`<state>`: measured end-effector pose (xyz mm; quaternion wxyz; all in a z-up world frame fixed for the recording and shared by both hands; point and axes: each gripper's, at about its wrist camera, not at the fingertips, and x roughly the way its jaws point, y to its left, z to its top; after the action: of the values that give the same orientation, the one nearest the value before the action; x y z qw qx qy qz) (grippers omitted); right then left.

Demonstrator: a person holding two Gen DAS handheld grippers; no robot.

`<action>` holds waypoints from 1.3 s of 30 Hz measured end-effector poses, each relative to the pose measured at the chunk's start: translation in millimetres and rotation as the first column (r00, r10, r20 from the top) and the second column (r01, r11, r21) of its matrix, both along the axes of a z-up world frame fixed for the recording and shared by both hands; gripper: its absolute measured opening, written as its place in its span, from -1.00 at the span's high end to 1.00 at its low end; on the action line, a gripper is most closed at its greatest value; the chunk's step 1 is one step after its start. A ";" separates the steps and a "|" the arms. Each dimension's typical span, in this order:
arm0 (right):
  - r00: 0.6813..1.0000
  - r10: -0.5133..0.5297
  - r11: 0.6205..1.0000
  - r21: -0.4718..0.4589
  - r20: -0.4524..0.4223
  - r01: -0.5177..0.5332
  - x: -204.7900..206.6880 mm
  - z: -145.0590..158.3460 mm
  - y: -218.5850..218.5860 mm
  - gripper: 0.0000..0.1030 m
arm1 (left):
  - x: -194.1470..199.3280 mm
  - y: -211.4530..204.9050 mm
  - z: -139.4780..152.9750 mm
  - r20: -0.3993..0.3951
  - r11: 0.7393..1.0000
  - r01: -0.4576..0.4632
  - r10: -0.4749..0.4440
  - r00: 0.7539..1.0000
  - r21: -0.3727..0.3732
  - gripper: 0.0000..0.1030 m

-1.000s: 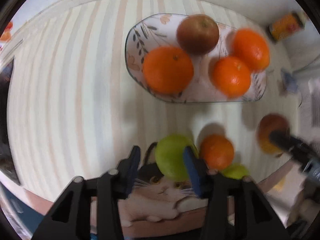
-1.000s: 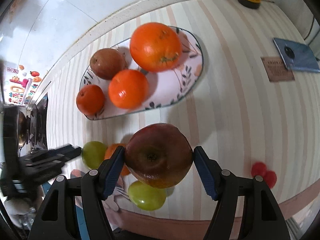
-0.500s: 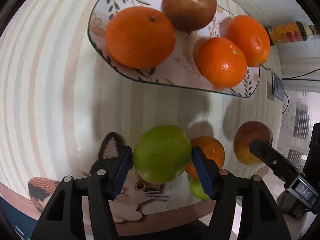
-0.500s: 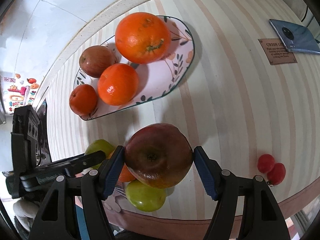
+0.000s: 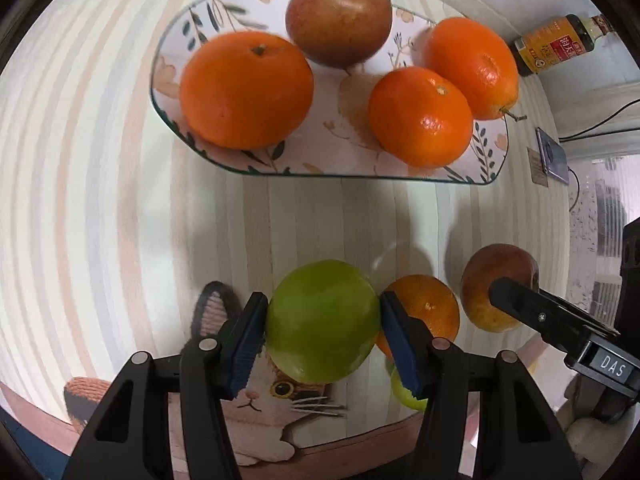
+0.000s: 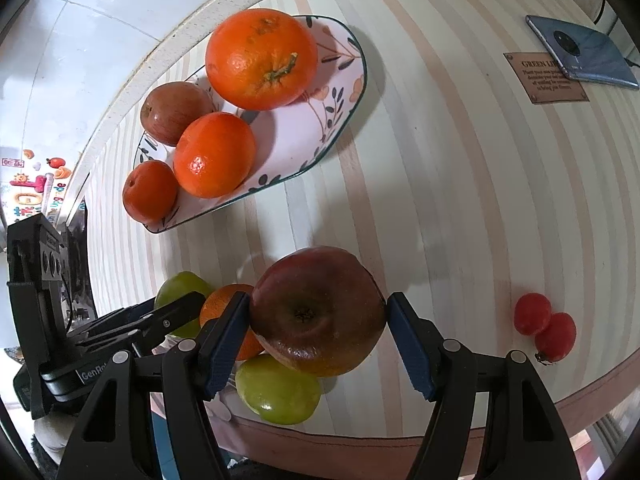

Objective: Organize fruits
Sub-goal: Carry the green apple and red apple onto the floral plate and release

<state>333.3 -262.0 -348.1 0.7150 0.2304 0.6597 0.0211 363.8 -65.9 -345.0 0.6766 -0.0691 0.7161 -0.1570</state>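
Note:
My left gripper (image 5: 322, 332) is shut on a green apple (image 5: 322, 322) and holds it above the striped cloth. My right gripper (image 6: 318, 332) is shut on a dark red apple (image 6: 318, 310); it also shows in the left wrist view (image 5: 486, 284). A floral plate (image 5: 348, 160) ahead holds a big orange (image 5: 246, 90), a red apple (image 5: 340, 18) and two smaller oranges (image 5: 420, 118). A loose orange (image 5: 434, 304) and a second green fruit (image 6: 278, 394) lie on the cloth below the grippers.
Two small red tomatoes (image 6: 544, 324) lie near the table's front edge on the right. A phone (image 6: 582, 58) and a brown label (image 6: 544, 78) lie far right. A sauce bottle (image 5: 558, 42) stands by the wall. A cat picture (image 5: 276, 392) marks the cloth's near edge.
My left gripper closed on the green apple and moved toward the plate with it. My right gripper still holds the red apple, shifted slightly nearer the plate.

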 end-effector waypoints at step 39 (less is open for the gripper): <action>0.974 -0.189 0.981 -0.016 0.125 0.193 78.7 23.9 -10.3 -0.42 | 181.7 24.9 29.8 0.058 0.983 -0.063 0.054 0.997 0.172 -0.05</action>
<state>412.0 -272.3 -324.2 0.7562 0.2810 0.5893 -0.0428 545.4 -41.0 -315.2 0.7032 -0.0267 0.7064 -0.0759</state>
